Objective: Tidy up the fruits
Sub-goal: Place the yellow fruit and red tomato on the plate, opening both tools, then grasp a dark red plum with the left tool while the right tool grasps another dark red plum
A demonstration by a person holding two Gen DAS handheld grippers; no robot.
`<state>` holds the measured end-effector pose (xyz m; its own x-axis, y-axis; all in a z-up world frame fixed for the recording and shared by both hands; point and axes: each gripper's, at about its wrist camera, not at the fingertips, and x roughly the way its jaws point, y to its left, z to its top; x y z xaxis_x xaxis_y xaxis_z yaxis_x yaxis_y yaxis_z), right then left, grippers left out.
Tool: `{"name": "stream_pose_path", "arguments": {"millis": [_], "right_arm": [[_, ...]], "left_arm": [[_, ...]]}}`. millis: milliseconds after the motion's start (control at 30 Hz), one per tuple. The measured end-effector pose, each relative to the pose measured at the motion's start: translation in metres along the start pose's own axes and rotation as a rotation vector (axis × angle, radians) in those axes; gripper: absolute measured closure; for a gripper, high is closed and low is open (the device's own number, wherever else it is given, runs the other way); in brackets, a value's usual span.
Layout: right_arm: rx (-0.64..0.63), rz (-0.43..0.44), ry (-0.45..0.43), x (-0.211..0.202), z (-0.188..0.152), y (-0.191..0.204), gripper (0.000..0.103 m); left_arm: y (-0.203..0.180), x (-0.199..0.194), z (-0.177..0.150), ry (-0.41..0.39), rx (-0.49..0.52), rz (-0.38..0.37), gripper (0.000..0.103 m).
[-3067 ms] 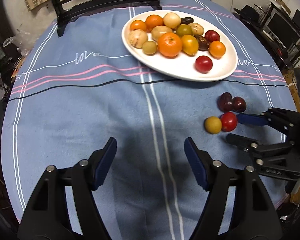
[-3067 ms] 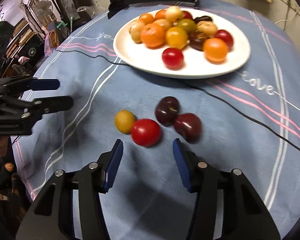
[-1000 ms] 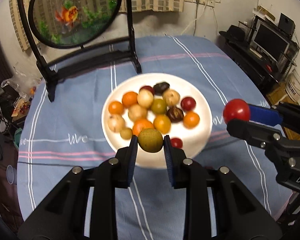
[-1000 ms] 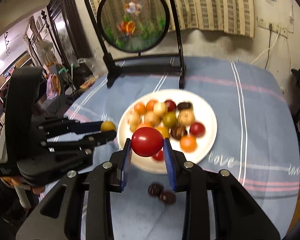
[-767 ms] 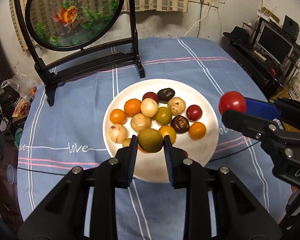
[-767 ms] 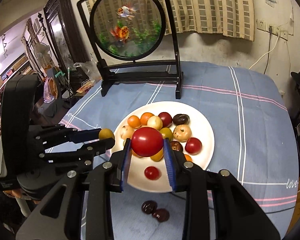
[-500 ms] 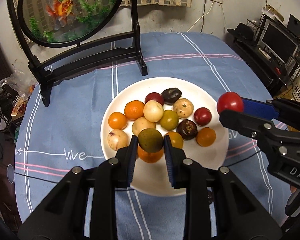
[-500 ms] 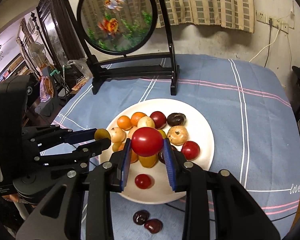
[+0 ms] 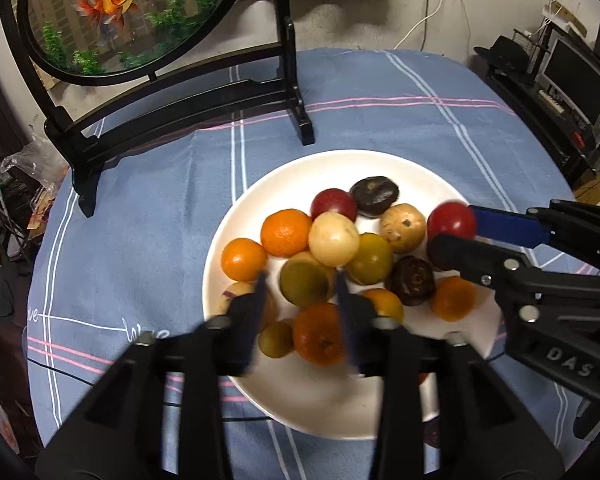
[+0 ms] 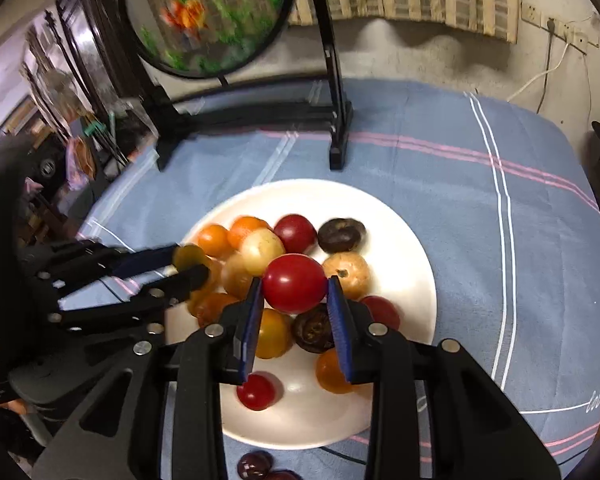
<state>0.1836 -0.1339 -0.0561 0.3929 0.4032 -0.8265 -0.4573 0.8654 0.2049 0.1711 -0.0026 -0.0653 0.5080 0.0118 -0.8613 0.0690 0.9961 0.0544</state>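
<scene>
Left wrist view: the left gripper (image 9: 300,286) hangs over the white plate (image 9: 260,384) on the blue-clothed desk (image 9: 140,200). Its fingers (image 9: 256,300) have just been opening and stand apart, motion-blurred, with the olive-green fruit (image 9: 304,283) between them; it seems free of the pads, though blur makes that uncertain. Oranges, pale and dark fruits crowd the plate. At right, the right gripper (image 9: 452,232) holds a red tomato (image 9: 451,221).

Right wrist view: the right gripper (image 10: 295,292) is clamped on the red tomato (image 10: 295,283) above the heaped plate (image 10: 412,248). The left gripper (image 10: 188,262) reaches in from the left. Two dark fruits (image 10: 256,466) lie on the cloth just beside the plate's near rim. A fish-painted round screen (image 10: 204,12) stands behind.
</scene>
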Motion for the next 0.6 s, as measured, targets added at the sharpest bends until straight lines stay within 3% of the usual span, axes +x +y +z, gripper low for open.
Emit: {"name": "stream_pose_path", "arguments": {"millis": [367, 600], "right_arm": [[0.026, 0.006, -0.015, -0.011, -0.005, -0.012, 0.067], [0.007, 0.021, -0.027, -0.041, -0.037, -0.011, 0.067]], "left_arm": [[0.002, -0.007, -0.004, -0.023, -0.006, 0.008, 0.044], [-0.001, -0.033, -0.013, -0.057, 0.004, -0.002, 0.043]]}}
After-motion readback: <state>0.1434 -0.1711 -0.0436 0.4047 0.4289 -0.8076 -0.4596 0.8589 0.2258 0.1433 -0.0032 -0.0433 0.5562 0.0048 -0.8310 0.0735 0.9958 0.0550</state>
